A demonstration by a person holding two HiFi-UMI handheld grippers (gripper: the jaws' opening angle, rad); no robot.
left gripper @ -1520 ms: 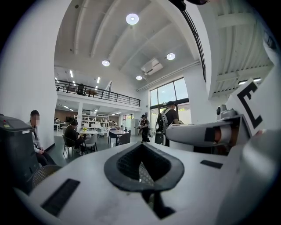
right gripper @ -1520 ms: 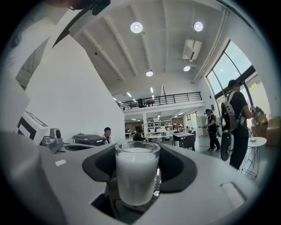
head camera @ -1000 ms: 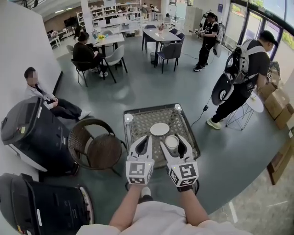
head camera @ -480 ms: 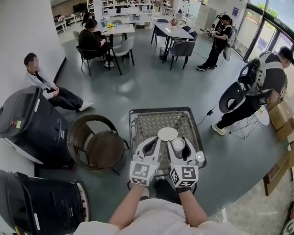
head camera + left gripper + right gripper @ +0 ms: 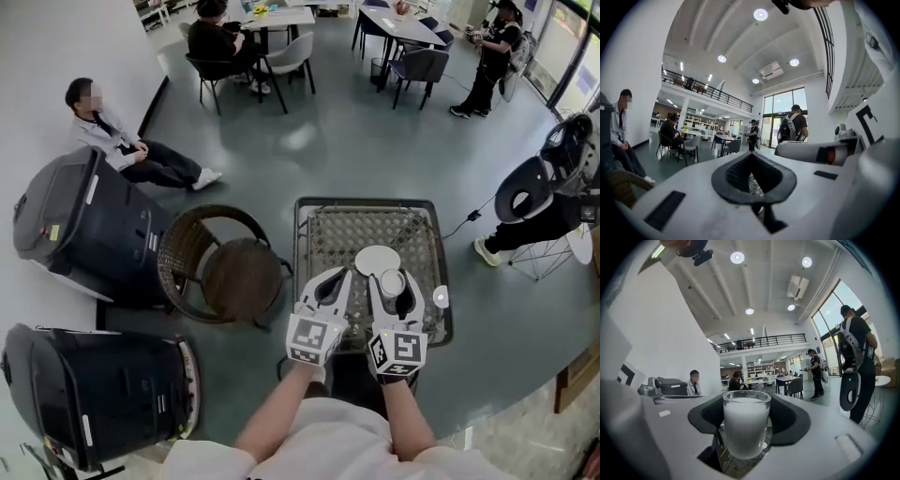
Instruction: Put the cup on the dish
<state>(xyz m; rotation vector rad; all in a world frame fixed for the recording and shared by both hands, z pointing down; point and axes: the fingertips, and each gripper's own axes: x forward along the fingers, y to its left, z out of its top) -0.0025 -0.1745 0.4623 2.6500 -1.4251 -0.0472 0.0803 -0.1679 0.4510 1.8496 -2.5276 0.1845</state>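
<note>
Clear glass cup (image 5: 746, 427), milky white to just under the rim, upright. Clamped over the table (image 5: 309, 246), just near-right of the round white dish (image 5: 373, 258) and not on it; resting or lifted, cannot tell.

Square dark-framed table with woven mesh top, on grey floor. Brown wicker chair (image 5: 230, 274) just left of it, dark bins (image 5: 80, 225) farther left. Large hall beyond, with more tables and people (image 5: 117, 141) seated and standing.

Right gripper (image 5: 394, 283): jaws fairly wide, pads pressed on both sides of the cup. Left gripper (image 5: 328, 281) just left of it: tips together, holding nothing.
</note>
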